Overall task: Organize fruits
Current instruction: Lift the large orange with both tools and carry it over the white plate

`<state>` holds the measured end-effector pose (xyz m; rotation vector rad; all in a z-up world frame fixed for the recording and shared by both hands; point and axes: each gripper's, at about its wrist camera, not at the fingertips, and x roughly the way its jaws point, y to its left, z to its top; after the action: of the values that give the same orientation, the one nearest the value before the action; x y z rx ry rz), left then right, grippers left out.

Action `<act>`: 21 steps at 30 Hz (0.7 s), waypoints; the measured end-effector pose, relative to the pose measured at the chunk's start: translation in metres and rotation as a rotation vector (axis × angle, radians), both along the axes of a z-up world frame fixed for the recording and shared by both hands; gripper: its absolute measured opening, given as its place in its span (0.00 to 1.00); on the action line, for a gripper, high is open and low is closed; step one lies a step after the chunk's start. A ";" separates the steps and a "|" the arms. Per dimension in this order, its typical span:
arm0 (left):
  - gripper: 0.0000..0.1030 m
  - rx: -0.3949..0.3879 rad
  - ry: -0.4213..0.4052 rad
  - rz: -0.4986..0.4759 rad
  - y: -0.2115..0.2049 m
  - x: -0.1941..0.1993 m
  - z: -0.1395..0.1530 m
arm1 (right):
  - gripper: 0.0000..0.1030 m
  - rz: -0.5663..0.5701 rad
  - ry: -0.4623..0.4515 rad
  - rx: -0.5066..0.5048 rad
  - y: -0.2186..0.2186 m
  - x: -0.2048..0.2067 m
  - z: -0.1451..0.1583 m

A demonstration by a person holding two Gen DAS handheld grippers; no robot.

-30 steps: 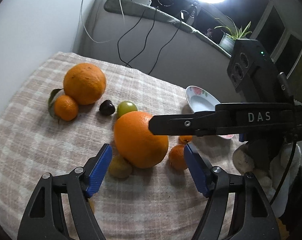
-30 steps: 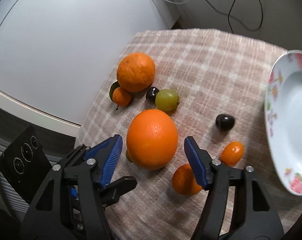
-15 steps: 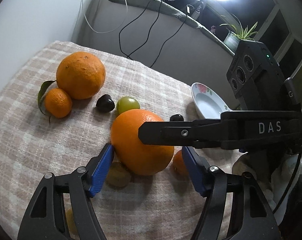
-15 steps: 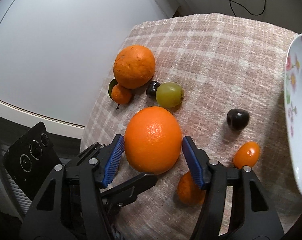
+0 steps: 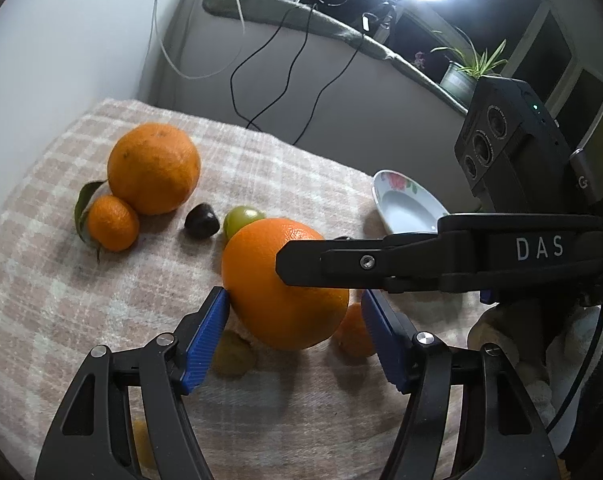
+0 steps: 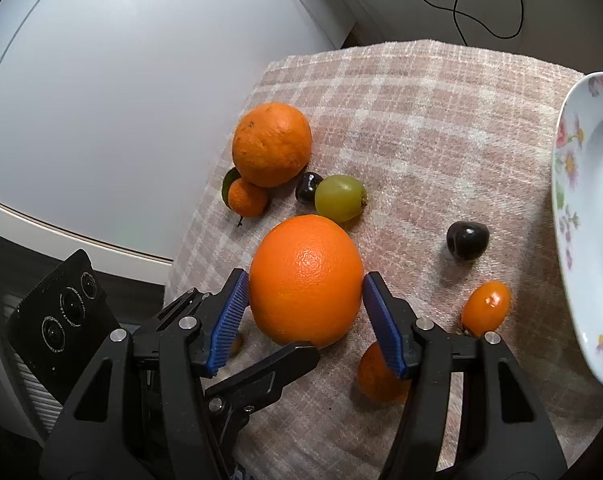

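Big orange (image 6: 305,280) sits between right gripper (image 6: 304,320), seemingly clamped.

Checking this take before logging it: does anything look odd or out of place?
Yes: both tools bracket one big orange, the right tool and the left tool, crossing each other. The plate holds no fruit.

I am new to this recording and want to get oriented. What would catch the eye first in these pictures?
The big bright orange at the centre of the checked cloth stands out most; the right gripper has its blue pads against both sides of it. The left gripper also straddles it from another side. At the cloth's right edge sits a flowered white plate.
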<state>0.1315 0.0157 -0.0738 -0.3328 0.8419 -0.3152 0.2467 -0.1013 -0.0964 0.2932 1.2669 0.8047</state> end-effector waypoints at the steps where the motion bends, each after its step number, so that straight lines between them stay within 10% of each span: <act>1: 0.65 0.003 -0.006 -0.002 -0.001 0.000 0.003 | 0.60 -0.002 -0.002 0.006 -0.002 0.000 0.002; 21: 0.65 0.009 -0.084 -0.101 -0.076 0.039 0.032 | 0.60 -0.110 -0.065 0.053 -0.097 0.007 0.048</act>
<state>0.1702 -0.0598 -0.0416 -0.2676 0.7789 -0.4169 0.2535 -0.1984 -0.0488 0.3731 1.1599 0.7482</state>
